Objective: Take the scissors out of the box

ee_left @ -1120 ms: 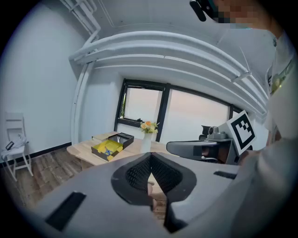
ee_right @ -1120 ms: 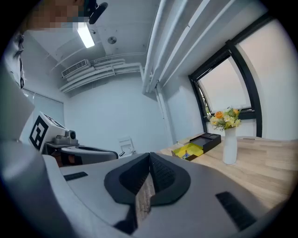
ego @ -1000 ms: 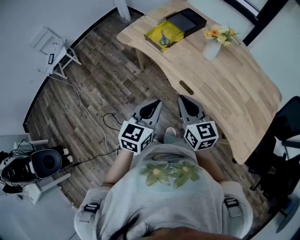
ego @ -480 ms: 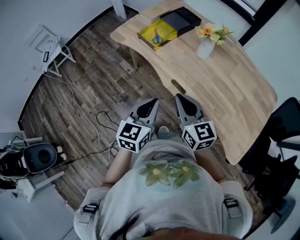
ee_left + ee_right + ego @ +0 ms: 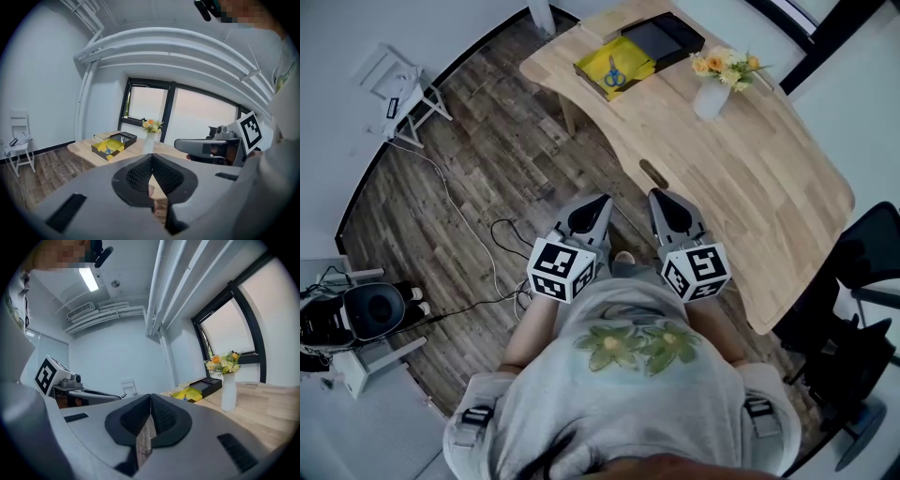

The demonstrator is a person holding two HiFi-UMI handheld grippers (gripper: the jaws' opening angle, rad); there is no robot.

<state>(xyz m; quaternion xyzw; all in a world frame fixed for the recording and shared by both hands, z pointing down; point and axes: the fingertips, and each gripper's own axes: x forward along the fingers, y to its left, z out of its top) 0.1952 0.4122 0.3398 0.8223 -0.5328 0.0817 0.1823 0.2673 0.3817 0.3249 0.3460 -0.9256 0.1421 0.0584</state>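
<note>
Two grippers are held low in front of the person's grey shirt point(image 5: 628, 375), over the wooden floor point(image 5: 478, 178) beside the near edge of the table point(image 5: 750, 187). The left gripper point(image 5: 600, 201) is seen with its jaws pressed together and nothing between them; the right gripper point(image 5: 660, 195) is likewise closed and empty. The blue-handled scissors point(image 5: 611, 75) are seen lying on the yellow lining of the open box point(image 5: 636, 56) at the far end of the table, well apart from both grippers. A black tray point(image 5: 661, 37) is placed just beside the yellow part. A white vase point(image 5: 711, 97) with yellow and orange flowers is stood near the box.
</note>
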